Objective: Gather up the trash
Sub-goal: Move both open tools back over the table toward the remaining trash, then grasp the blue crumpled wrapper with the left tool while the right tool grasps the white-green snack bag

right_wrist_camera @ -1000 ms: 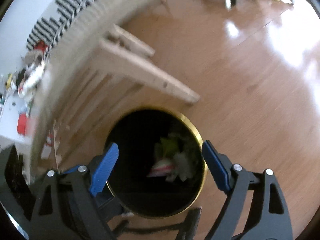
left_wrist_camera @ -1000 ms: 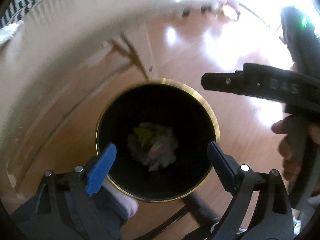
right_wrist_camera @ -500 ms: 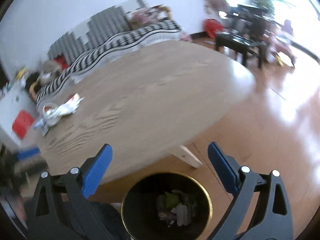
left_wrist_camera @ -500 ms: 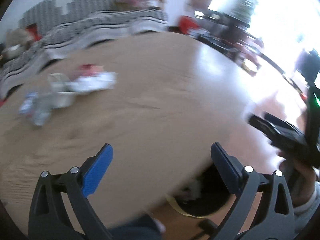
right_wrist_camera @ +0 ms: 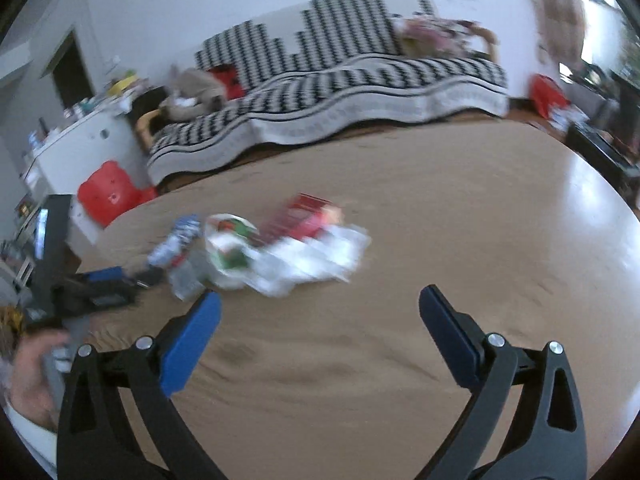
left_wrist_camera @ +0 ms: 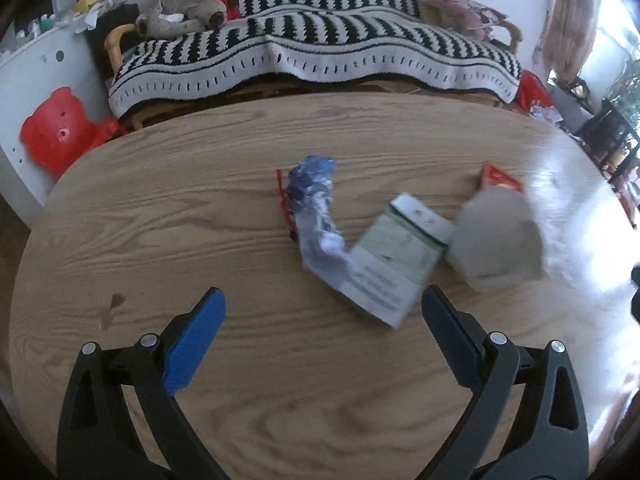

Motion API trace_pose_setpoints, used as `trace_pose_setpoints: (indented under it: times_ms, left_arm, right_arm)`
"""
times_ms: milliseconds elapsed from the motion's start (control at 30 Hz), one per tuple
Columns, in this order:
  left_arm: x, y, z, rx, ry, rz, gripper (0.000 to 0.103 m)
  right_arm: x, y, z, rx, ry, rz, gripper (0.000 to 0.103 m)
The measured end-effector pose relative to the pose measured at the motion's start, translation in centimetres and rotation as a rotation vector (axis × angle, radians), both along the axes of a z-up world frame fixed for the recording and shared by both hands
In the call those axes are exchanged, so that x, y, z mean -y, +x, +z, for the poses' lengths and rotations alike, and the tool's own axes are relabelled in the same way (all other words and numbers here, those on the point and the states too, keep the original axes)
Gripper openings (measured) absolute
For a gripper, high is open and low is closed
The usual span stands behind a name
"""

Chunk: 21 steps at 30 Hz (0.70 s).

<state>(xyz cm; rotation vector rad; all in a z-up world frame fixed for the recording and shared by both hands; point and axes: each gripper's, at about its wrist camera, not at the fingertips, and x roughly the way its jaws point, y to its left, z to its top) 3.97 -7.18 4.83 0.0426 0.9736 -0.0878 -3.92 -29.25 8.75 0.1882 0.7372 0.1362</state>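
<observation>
On the oval wooden table (left_wrist_camera: 168,216) lies a small heap of trash. The left wrist view shows a crumpled blue wrapper (left_wrist_camera: 314,200), a white and green carton (left_wrist_camera: 394,268), a pale upturned cup (left_wrist_camera: 496,240) and a red packet (left_wrist_camera: 500,176). My left gripper (left_wrist_camera: 322,300) hovers open just short of the carton, holding nothing. In the right wrist view the blurred heap shows a printed cup (right_wrist_camera: 228,252), a white plastic bag (right_wrist_camera: 316,258) and a red packet (right_wrist_camera: 308,216). My right gripper (right_wrist_camera: 320,298) is above bare wood short of the heap, its jaws still opening with nothing between them.
A sofa under a black and white striped blanket (left_wrist_camera: 312,52) runs behind the table, with a plush toy (left_wrist_camera: 180,12) on it. A red bear-shaped object (left_wrist_camera: 56,132) leans on a white cabinet (right_wrist_camera: 88,140). The other gripper (right_wrist_camera: 96,292) and a hand (right_wrist_camera: 32,360) are at the left.
Both grippers have risen from above the black gold-rimmed bin on the floor and swung over the tabletop. The bin has dropped out of view and the trash heap has come into view.
</observation>
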Motion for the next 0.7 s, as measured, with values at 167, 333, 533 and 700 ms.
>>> trace_pose_setpoints:
  times_ms: [167, 333, 533, 700]
  left_arm:
    - [-1.5, 2.7, -0.9, 0.001, -0.018, 0.005, 0.095]
    - [-2.6, 3.6, -1.1, 0.015, -0.027, -0.006, 0.093]
    - [-1.9, 4.1, -1.1, 0.046, -0.005, -0.047, 0.087]
    - [-0.9, 4.5, -1.3, 0.056, 0.009, -0.066, 0.067]
  right_arm:
    - [-5.4, 5.6, -0.6, -0.013, -0.094, 0.113, 0.093]
    - [-6.6, 8.1, -1.4, -0.024, -0.092, 0.133, 0.084]
    - [-6.5, 8.4, -2.3, -0.06, -0.03, 0.156, 0.059]
    - [-8.1, 8.6, -3.0, -0.098, -0.021, 0.212, 0.027]
